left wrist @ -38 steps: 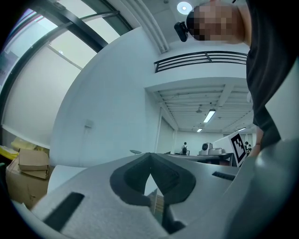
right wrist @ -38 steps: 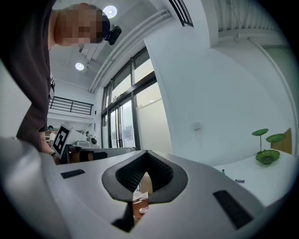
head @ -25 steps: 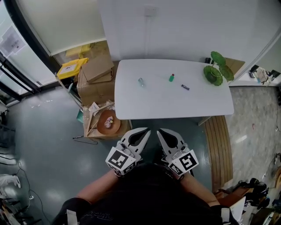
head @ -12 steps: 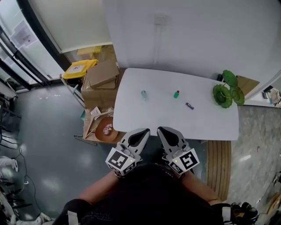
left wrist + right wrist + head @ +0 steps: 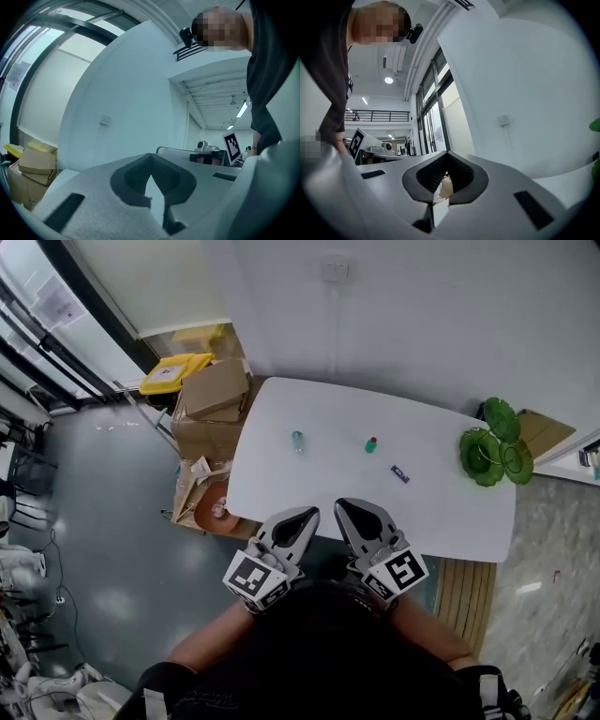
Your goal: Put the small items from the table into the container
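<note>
My left claw (image 5: 303, 516) is shut, its tips meeting (image 5: 150, 156) with only pale wall showing through the gap behind them. It holds nothing and hangs just off the near edge of the table (image 5: 309, 493). My right claw (image 5: 351, 509), just beside it, is shut too, tips together (image 5: 447, 154) and touching nothing.

Left of the table, at 10 o'clock from the claws, are stacked boxes (image 5: 217, 390) and a yellow bin (image 5: 173, 373). An orange basin (image 5: 208, 512) sits on the floor at 9 o'clock, partly under the table's corner. Nothing stands between the claws and the tabletop.

Three small items lie well apart on the white top. A clear bottle (image 5: 297, 440) stands at 12 o'clock from the left claw. A green bottle (image 5: 371, 444) with a red cap stands at 12 from the right one, and a dark stick (image 5: 400, 473) lies flat at 1 o'clock. The container (image 5: 483, 457) is green and round, at the table's right end, at 2 o'clock.
</note>
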Motion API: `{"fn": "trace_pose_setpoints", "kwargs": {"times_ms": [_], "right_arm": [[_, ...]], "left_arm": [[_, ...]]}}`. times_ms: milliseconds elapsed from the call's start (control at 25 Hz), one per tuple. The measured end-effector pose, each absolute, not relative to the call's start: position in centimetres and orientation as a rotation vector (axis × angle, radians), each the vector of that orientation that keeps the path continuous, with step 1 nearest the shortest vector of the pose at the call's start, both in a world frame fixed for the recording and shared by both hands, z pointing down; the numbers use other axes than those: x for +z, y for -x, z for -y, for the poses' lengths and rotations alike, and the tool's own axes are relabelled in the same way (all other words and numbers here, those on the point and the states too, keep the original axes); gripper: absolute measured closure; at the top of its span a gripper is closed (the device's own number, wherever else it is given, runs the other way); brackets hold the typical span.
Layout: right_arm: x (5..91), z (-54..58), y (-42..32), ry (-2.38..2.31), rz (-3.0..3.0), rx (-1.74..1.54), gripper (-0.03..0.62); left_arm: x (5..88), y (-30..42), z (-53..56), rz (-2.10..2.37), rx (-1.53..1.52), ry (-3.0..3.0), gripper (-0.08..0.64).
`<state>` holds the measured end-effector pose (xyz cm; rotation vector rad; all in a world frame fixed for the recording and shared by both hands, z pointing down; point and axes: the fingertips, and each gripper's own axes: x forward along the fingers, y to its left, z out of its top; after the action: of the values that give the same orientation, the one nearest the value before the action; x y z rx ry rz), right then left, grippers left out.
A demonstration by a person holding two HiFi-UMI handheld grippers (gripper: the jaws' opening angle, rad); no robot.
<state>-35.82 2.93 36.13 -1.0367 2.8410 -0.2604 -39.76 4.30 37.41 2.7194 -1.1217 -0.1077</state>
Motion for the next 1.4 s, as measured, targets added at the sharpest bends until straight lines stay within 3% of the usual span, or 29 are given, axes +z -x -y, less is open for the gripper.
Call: {"fn": "trace_pose_setpoints", "kwargs": {"times_ms": [360,960,1400], "right_arm": [[37.8,-0.3,35.6,1.005,-2.884,-0.313,0.577],[40.0,10.9,43.1,1.131,-2.881,-0.36,0.575],[48.2,19.9,46.7,1.457,-2.874,-0.534,0.574]], "left_arm": [[38.3,37.9,-1.8,1.106,-0.02,-2.7,0.554],[42.7,46.6,10.8,1.015,0.042,-2.729,0.554],[48.2,51.1,17.2,0.766,0.127,-2.782,0.554]]}}
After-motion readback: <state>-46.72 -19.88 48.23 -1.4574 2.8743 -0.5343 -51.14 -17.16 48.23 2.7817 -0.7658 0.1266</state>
